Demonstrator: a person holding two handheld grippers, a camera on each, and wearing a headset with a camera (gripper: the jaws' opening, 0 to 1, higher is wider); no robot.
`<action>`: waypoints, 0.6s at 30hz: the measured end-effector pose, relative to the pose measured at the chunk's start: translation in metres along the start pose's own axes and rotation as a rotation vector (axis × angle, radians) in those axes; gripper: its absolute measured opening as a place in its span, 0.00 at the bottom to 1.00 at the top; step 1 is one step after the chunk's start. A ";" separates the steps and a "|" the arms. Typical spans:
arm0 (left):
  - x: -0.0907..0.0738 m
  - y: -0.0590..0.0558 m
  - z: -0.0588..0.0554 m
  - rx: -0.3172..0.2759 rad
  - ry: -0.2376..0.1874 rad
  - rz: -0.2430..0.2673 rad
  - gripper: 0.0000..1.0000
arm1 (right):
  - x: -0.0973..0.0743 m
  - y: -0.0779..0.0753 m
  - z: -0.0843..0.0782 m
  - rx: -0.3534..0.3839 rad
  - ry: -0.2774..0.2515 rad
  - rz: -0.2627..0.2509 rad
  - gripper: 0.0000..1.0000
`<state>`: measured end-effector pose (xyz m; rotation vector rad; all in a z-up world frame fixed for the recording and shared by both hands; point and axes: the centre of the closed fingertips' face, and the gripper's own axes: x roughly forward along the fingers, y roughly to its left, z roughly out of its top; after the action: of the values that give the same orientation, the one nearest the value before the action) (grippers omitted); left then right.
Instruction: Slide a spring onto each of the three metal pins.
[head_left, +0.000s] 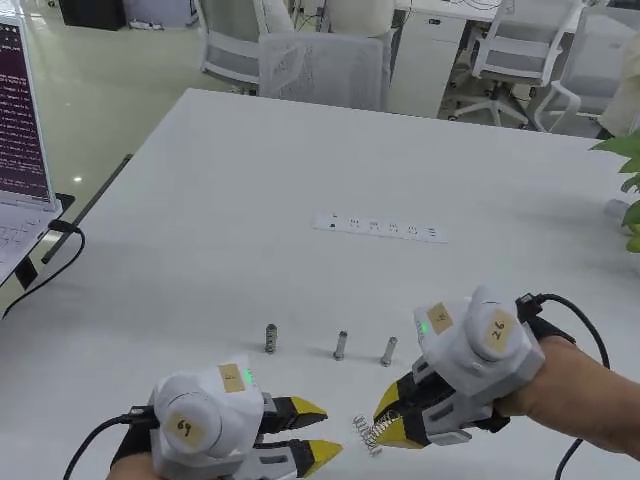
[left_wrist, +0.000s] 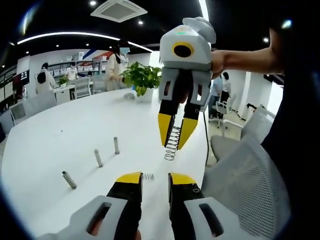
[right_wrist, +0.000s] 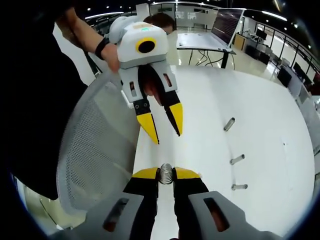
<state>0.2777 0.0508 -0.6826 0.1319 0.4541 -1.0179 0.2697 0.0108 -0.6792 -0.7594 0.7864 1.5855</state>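
Three metal pins stand in a row on the white table (head_left: 250, 200). The left pin (head_left: 271, 338) carries a spring; the middle pin (head_left: 340, 345) and right pin (head_left: 388, 351) are bare. My right gripper (head_left: 383, 428) hovers just in front of the pins, shut on a spring (right_wrist: 166, 173) that hangs from its yellow tips (left_wrist: 171, 142). A second, smaller spring (left_wrist: 147, 176) lies loose on the table beside it (head_left: 360, 427). To its left, my left gripper (head_left: 318, 432) is open and holds nothing, its jaws pointing at the right gripper.
A white power strip (head_left: 382, 227) lies beyond the pins. A laptop (head_left: 20, 130) with a black cable (head_left: 55, 255) sits at the table's left edge. Green plant leaves (head_left: 628, 180) reach in at the right. Mesh chairs (head_left: 320, 65) stand behind the table.
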 end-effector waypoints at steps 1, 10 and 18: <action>-0.001 0.001 0.000 0.002 0.001 0.005 0.13 | 0.000 0.000 -0.001 0.004 -0.002 -0.002 0.08; -0.011 0.012 -0.004 -0.015 0.013 0.030 0.16 | 0.000 -0.006 -0.004 0.032 -0.012 -0.027 0.08; -0.023 0.025 -0.016 -0.053 0.027 0.078 0.21 | 0.003 -0.012 -0.012 0.053 -0.002 -0.039 0.08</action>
<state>0.2834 0.0872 -0.6893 0.1150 0.4964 -0.9282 0.2817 0.0040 -0.6901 -0.7306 0.8046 1.5247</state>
